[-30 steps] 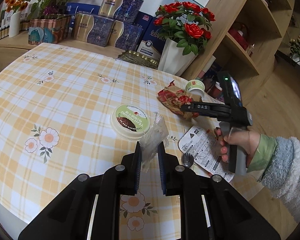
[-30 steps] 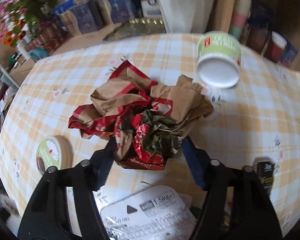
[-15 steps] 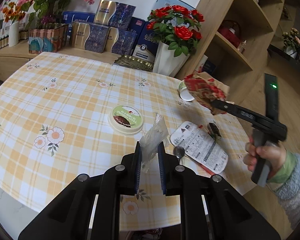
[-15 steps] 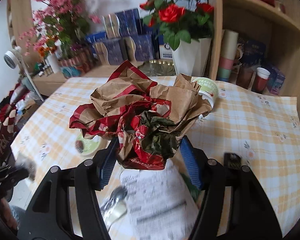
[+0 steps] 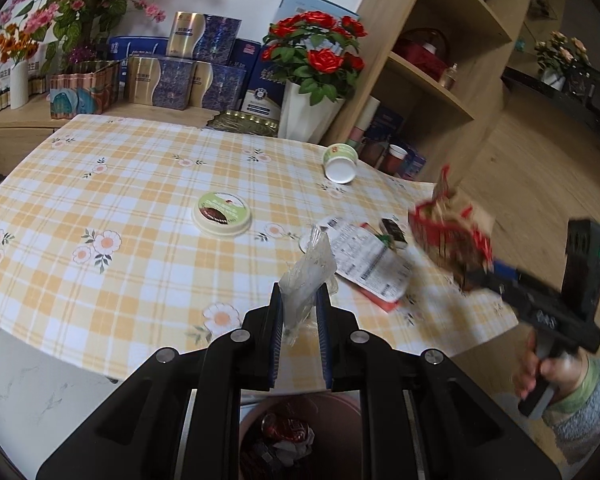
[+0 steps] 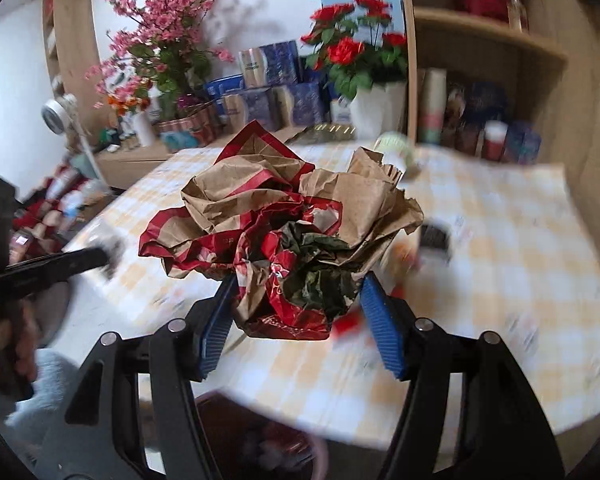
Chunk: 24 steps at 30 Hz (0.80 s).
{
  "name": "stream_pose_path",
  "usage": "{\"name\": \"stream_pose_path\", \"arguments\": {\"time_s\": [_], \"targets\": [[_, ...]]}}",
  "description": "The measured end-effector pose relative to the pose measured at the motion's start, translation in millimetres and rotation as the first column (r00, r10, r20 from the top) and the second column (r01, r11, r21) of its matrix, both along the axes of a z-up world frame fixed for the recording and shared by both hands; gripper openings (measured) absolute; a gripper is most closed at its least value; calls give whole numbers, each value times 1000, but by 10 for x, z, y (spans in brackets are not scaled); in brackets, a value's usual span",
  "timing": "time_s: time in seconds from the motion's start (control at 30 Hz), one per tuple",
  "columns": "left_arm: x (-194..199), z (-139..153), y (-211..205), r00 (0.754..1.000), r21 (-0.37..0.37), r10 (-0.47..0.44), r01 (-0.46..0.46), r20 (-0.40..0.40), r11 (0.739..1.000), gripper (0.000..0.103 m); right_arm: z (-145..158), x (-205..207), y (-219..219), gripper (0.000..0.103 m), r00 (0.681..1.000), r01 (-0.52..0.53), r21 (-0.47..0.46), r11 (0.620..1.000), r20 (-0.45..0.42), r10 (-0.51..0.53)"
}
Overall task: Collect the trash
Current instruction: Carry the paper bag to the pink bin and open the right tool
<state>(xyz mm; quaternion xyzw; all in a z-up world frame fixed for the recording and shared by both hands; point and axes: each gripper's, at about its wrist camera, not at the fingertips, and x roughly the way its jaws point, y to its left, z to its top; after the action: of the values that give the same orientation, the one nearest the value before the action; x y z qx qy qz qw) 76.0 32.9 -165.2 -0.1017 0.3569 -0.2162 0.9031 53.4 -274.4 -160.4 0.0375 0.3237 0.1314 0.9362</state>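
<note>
My left gripper (image 5: 300, 300) is shut on a clear plastic wrapper (image 5: 308, 276), held in the air near the table's front edge. Below it, a pinkish trash bin (image 5: 300, 412) with rubbish inside shows between the gripper arms. My right gripper (image 6: 296, 284) is shut on a crumpled brown and red paper bag (image 6: 284, 220), lifted off the table; the same paper bag (image 5: 452, 232) appears blurred in the left wrist view, off the table's right side. The trash bin (image 6: 260, 440) also shows low in the right wrist view.
On the checked tablecloth (image 5: 120, 220) lie a round green lid (image 5: 222, 214), a tipped cup (image 5: 340, 160), a printed white package (image 5: 364, 260) and a small dark wrapper (image 5: 392, 230). A rose vase (image 5: 308, 116), boxes and a wooden shelf (image 5: 432, 80) stand behind.
Both grippers have pulled back and up from the table. The right one carried the paper bag off the tabletop to the right edge. The bin has come into view below.
</note>
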Motion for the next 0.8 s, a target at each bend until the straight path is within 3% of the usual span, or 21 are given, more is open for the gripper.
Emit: {"name": "stream_pose_path", "arguments": {"time_s": [0.17, 0.33, 0.53, 0.8], "targets": [[-253, 19, -9, 1000, 5, -12, 12, 4, 1000, 16, -306, -434, 59, 63, 993, -53, 38, 998, -102, 57], [-431, -15, 11, 1000, 8, -13, 13, -7, 1000, 16, -679, -784, 200, 63, 965, -127, 70, 989, -224, 140], [-550, -148, 34, 999, 7, -8, 8, -43, 1000, 16, -1107, -954, 419, 63, 899, -216, 68, 974, -374, 226], [-647, -273, 44, 997, 19, -6, 8, -72, 1000, 16, -1720, -747, 607, 63, 815, -217, 92, 972, -531, 232]]}}
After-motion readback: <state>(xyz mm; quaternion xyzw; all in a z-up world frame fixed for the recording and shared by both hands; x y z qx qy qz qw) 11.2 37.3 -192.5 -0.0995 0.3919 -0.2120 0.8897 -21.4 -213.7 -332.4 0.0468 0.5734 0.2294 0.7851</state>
